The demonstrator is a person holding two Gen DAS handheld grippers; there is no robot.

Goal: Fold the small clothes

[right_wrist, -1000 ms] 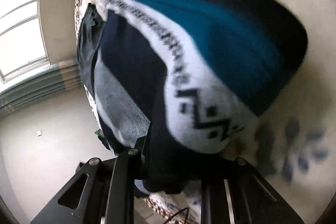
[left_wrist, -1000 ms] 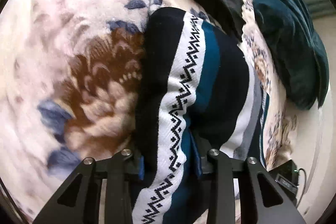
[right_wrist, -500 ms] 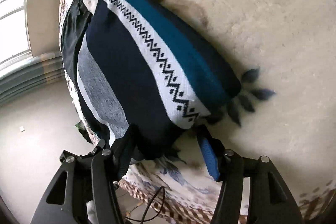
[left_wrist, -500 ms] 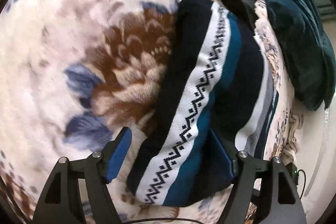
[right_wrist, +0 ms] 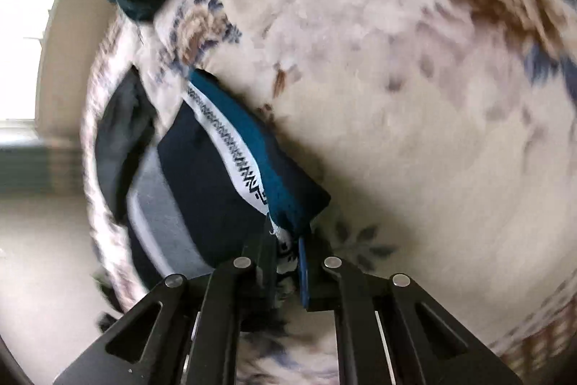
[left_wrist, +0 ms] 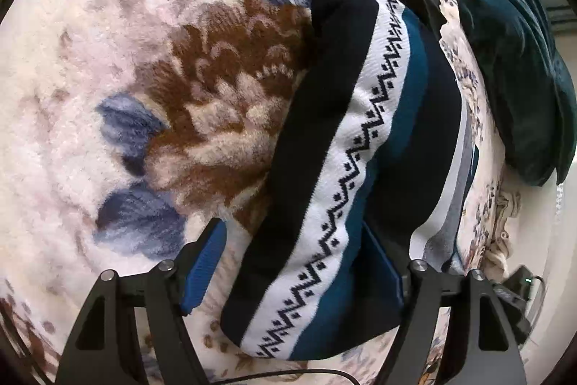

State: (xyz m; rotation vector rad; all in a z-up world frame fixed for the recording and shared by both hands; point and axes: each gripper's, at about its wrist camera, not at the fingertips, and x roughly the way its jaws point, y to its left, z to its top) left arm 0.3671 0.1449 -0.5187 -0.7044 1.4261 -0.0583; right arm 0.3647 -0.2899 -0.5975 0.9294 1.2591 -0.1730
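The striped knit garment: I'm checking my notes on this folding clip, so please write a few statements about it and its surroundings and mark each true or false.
1. The striped knit garment lies on a floral blanket. True.
2. The left gripper is clamped tight on the garment. False: its jaws stand wide, and the left pad is clear of the cloth.
3. The right gripper has a corner of the garment between its closing jaws. True.
4. The garment's white band carries red dots. False: it has a dark zigzag.
5. A dark teal cloth lies beyond the garment. True.
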